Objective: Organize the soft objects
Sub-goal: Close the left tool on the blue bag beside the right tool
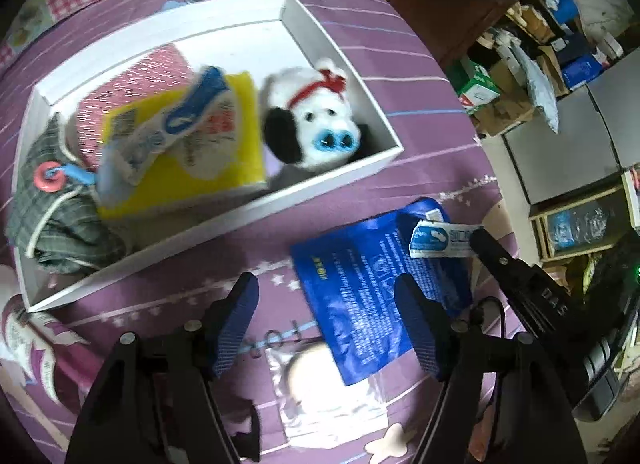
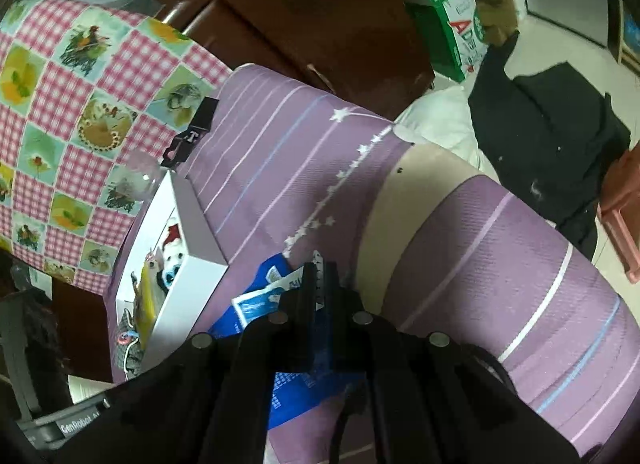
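Left gripper (image 1: 326,318) jaws wide above blue pouch (image 1: 360,296): limp, slippery, take edge. Right gripper (image 2: 318,280) jaws shut on small sachet (image 1: 440,238), light.

A: My left gripper (image 1: 326,328) hangs jaws apart over the purple cloth (image 1: 420,76), nothing between them.

B: Under it?

A: A blue pouch (image 1: 360,276), and a clear packet (image 1: 320,396) partly beneath it. The right gripper (image 1: 478,240) pinches a small blue-white sachet (image 1: 436,240).

B: The white box (image 1: 344,60)?

A: Plush dog (image 1: 316,116), yellow pack (image 1: 224,168), checked cloth (image 1: 60,220); a blurred wrapper (image 1: 176,124), maybe tissues.
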Motion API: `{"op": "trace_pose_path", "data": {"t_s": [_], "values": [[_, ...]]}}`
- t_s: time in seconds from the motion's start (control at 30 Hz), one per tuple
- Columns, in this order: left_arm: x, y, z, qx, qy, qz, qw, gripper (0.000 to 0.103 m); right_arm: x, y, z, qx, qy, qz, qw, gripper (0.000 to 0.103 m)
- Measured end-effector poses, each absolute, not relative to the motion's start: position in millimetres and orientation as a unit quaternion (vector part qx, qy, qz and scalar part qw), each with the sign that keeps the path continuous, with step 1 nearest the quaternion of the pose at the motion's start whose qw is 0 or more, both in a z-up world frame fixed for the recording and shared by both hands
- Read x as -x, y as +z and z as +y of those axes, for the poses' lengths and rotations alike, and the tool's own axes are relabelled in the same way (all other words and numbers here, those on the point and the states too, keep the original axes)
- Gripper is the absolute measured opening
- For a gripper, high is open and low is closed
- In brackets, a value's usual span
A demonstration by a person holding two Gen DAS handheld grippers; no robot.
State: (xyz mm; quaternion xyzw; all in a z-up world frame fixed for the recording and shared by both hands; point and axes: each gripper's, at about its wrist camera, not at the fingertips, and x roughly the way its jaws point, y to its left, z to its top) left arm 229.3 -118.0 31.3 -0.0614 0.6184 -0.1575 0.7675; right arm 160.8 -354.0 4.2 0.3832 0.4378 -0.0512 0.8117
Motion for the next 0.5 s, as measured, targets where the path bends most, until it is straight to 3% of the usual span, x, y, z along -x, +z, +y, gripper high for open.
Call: {"op": "trace_pose_path", "data": {"t_s": [0.37,0.5], "values": [[-229.4,17.8,-132.7,0.065,-0.169,0.626,0.759,0.069,-162.5,-2.6,-338.2,-0.395,-0.02,0.455,0.798,0.004],[-228.8,18.3,-136.7,0.06,-0.164,0.624,0.762,0.067,-160.9,-12.7,-346.7,-0.45,0.006,0.457,0.767,0.004]]}}
